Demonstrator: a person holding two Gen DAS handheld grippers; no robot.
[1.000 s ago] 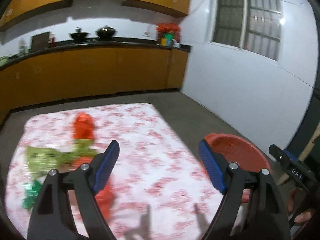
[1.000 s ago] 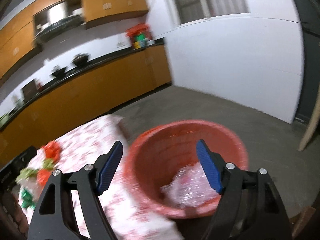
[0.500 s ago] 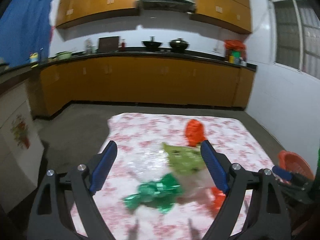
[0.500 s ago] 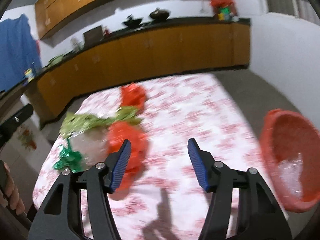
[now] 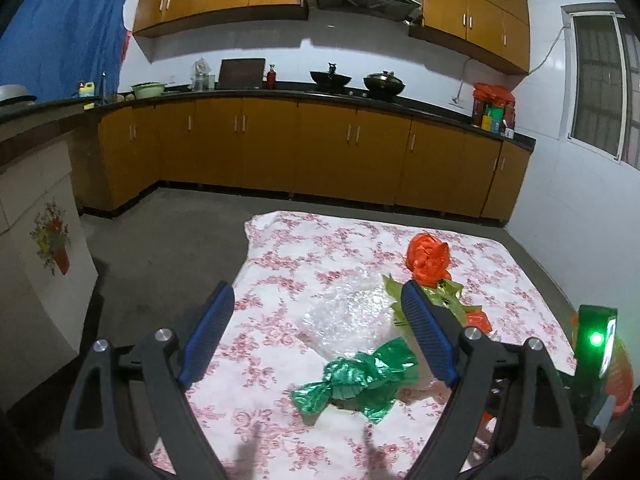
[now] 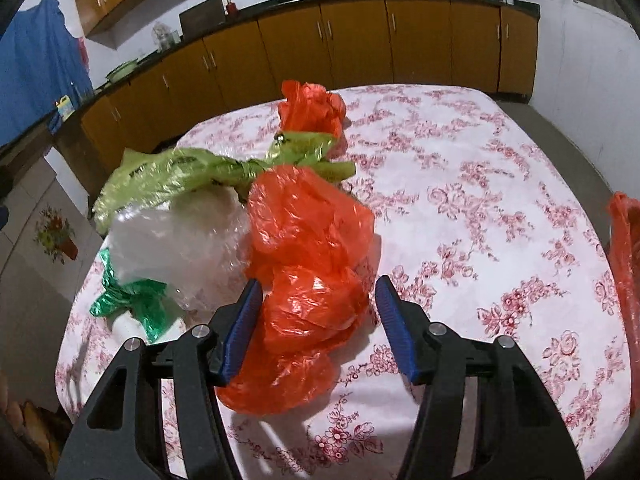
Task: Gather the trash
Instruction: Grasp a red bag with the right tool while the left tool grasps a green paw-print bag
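Crumpled trash lies on a table with a floral cloth (image 6: 500,184). In the right wrist view a large orange plastic bag (image 6: 308,248) lies between the open fingers of my right gripper (image 6: 318,308), with a clear bubble wrap (image 6: 180,236), a light green bag (image 6: 168,180), a green foil wrapper (image 6: 132,304) and a second orange bag (image 6: 312,108) beyond it. My left gripper (image 5: 316,328) is open and empty above the table, with the green foil wrapper (image 5: 360,376) and bubble wrap (image 5: 352,312) below it.
An orange bin shows at the table's right side (image 6: 626,248) and also in the left wrist view (image 5: 620,380). Wooden kitchen cabinets (image 5: 320,152) run along the back wall. A white tiled block (image 5: 36,264) stands left of the table on the grey floor.
Both grippers have swung left, away from the orange bin and over the trash pile. My right gripper has come down around the large orange bag, still open.
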